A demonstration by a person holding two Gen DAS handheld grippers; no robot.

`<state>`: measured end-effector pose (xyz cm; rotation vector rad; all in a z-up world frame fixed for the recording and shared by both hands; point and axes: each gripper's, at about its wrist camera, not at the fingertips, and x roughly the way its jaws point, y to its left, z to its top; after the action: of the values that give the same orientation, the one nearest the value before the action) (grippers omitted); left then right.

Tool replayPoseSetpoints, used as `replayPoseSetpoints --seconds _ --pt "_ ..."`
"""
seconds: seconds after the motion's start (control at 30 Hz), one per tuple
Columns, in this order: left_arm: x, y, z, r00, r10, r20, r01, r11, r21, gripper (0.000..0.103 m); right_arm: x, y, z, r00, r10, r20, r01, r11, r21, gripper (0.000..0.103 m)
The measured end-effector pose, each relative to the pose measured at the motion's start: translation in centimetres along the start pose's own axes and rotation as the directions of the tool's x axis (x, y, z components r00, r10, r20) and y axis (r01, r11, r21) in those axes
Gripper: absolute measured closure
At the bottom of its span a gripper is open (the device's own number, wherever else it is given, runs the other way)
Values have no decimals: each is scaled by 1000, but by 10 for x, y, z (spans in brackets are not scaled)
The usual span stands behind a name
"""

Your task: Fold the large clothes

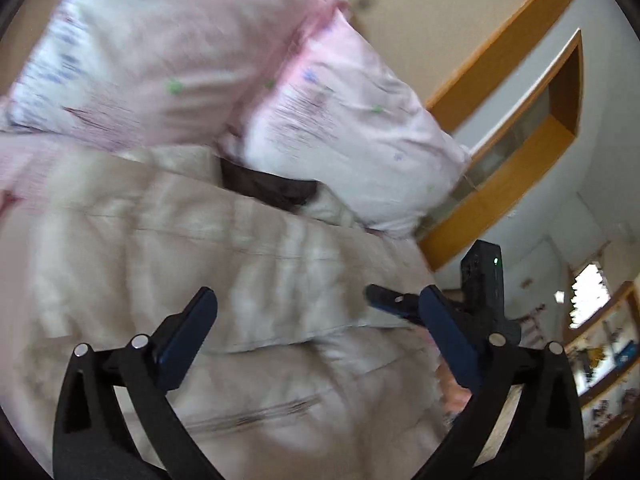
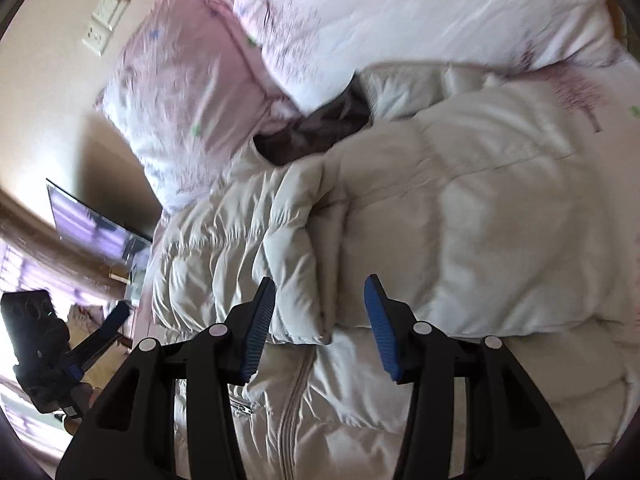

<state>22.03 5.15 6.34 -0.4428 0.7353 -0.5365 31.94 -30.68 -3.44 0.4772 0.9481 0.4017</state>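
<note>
A cream puffer jacket [image 1: 248, 264] lies on a bed, with its sleeves folded over its body and a dark lining showing at the collar [image 1: 268, 188]. My left gripper [image 1: 320, 300] is open above the jacket, holding nothing. The right gripper shows at the right of the left wrist view [image 1: 384, 298]. In the right wrist view the jacket [image 2: 460, 220] fills the middle, its zipper [image 2: 294, 396] running down. My right gripper [image 2: 320, 292] is open just above a folded sleeve edge [image 2: 296, 320]. The left gripper shows at the far left of that view [image 2: 116, 316].
Two pink floral pillows [image 1: 160, 52] [image 1: 352, 128] lie behind the jacket's collar on the pink bedding [image 2: 580, 92]. A wooden door frame [image 1: 520, 168] and shelves [image 1: 608, 344] are at the right. A wall outlet [image 2: 104, 20] and a screen [image 2: 92, 220] are at the left.
</note>
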Motion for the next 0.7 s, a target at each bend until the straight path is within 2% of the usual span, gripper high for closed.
replayPoseSetpoints --seconds 0.07,0.13,0.2,0.23,0.27,0.3,0.4,0.47,0.53,0.7 --pt "-26 21 -9 993 114 31 -114 993 14 2 14 3 0 999 6 -35 -6 1000 6 55" --pt "-46 40 -17 975 216 50 -217 976 22 2 26 5 -1 998 11 -66 -11 1000 11 57" --pt "-66 63 -27 940 337 58 -338 941 14 2 36 7 -2 996 7 -93 -6 1000 13 73" --pt "-74 71 -29 928 369 59 -370 929 6 2 40 9 -2 995 9 -100 -8 1000 9 86" --pt "-82 82 -33 911 407 58 -407 913 -8 2 39 15 -2 996 8 -87 -9 1000 -11 92" --pt "-89 90 -35 899 434 57 -434 901 -23 2 35 20 -2 998 7 -59 -8 1000 -28 93" --pt "-106 112 -44 866 497 58 -493 867 -70 2 3 33 3 994 20 105 -13 998 -63 95" --pt "-114 123 -50 853 519 56 -514 853 -89 2 -13 32 7 986 0 168 7 999 -43 95" --pt "-114 128 -55 846 531 46 -525 846 -93 2 -16 20 7 985 -47 167 47 999 6 95" --pt "-102 133 -66 834 551 20 -550 834 -56 2 5 -7 -5 991 -114 73 107 990 95 95"
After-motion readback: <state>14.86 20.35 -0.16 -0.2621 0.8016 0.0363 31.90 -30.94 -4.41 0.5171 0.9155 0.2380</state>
